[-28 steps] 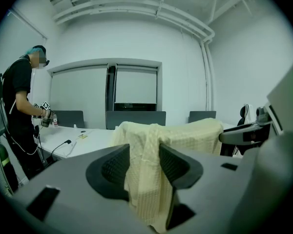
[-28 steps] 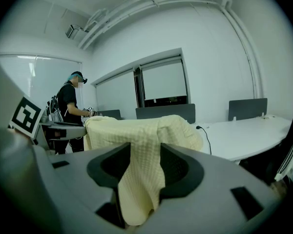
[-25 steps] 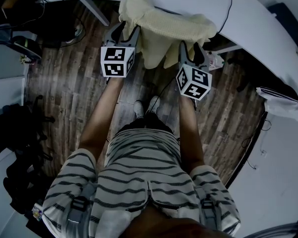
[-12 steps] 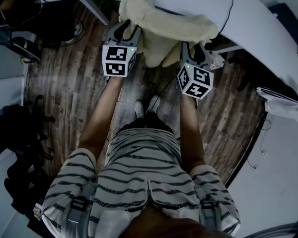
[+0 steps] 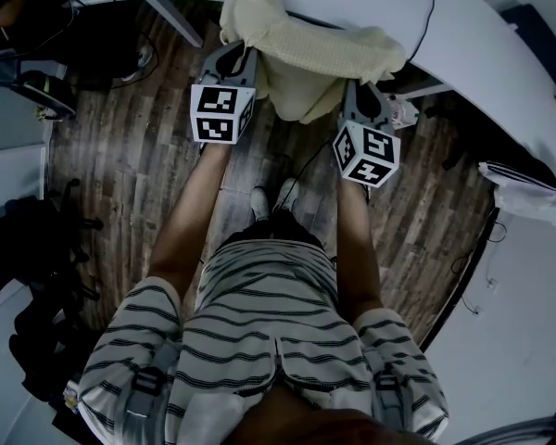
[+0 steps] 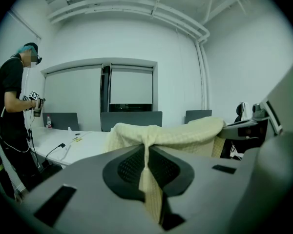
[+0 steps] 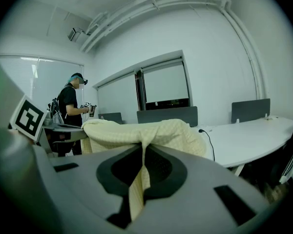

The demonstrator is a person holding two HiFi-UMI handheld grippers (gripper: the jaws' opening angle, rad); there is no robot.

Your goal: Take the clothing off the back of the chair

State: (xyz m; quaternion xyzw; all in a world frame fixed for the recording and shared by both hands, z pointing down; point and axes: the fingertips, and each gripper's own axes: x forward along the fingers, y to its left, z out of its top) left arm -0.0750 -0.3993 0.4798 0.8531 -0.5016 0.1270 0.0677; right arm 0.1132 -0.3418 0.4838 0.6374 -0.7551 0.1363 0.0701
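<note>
My left gripper [image 5: 235, 61] at 11 o'clock and right gripper [image 5: 360, 101] at 1 o'clock, jaws just closed, pinch the cream knit garment [image 5: 310, 52]; I'd lift both evenly.

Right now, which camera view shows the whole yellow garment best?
The head view: the yellow garment shows end to end, hanging front included. Each gripper view shows only its upper edge and the fold that its jaws have just closed on.

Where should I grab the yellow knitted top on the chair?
Pinch loose fabric hanging on the near side of the knitted top, one fold toward each end, coming in level from that side. It drapes wide and floppy, so two spread grips should lift it evenly.
</note>
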